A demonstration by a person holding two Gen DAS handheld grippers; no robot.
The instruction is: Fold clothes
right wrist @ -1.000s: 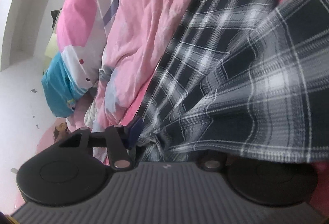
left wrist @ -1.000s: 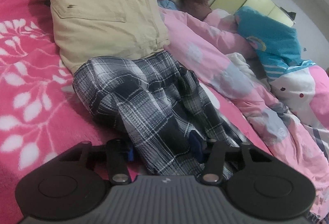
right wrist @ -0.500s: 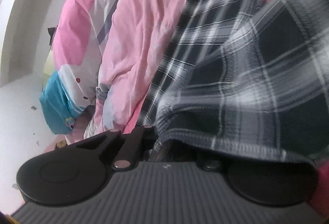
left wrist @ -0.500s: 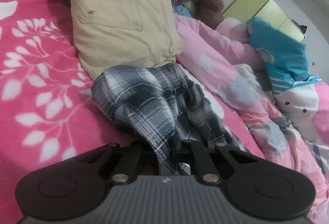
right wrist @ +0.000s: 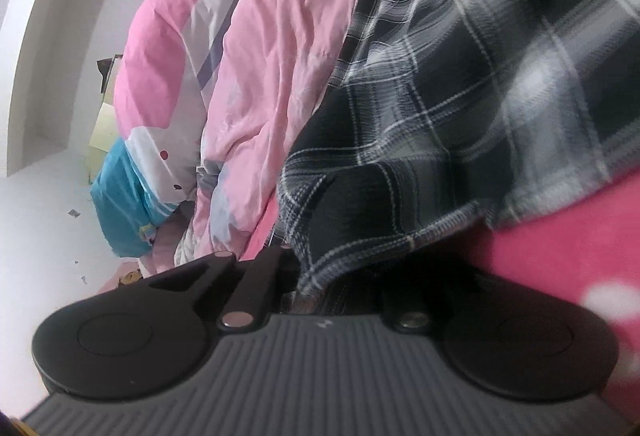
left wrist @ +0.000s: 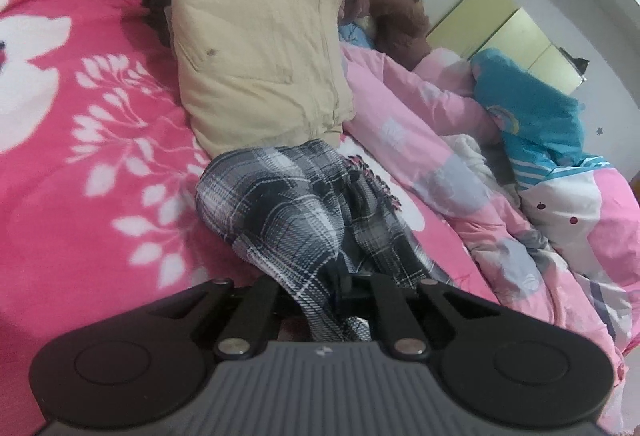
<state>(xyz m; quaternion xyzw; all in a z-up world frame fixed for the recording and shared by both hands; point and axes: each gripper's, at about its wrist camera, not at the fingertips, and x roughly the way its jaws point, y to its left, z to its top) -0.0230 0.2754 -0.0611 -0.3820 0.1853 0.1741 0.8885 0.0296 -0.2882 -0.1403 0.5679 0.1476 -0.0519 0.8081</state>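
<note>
Both grippers had drawn their jaws in over the past second, from standing apart with the plaid cloth (left wrist: 296, 212) between them to pinching it. Since then the left gripper (left wrist: 340, 288) had pulled back, so the cloth sat farther off and more of the pink blanket (left wrist: 88, 140) showed. Its jaws were clamped on a bunched lower edge of the cloth, which rose from the grip in a twisted ridge. That cloth was black, grey and white check, crumpled into a rounded hump, with a fringed edge at its far side. It lay on the blanket, its far end touching the beige trousers (left wrist: 256, 56), with the pink quilt (left wrist: 440, 140) just beside it. In the right wrist view the right gripper (right wrist: 316, 296) was closed on a hemmed corner of the cloth (right wrist: 460, 108), which draped over the jaws and hid one of them; the weave looked blurred there, and the quilt (right wrist: 272, 56) lay alongside.
</note>
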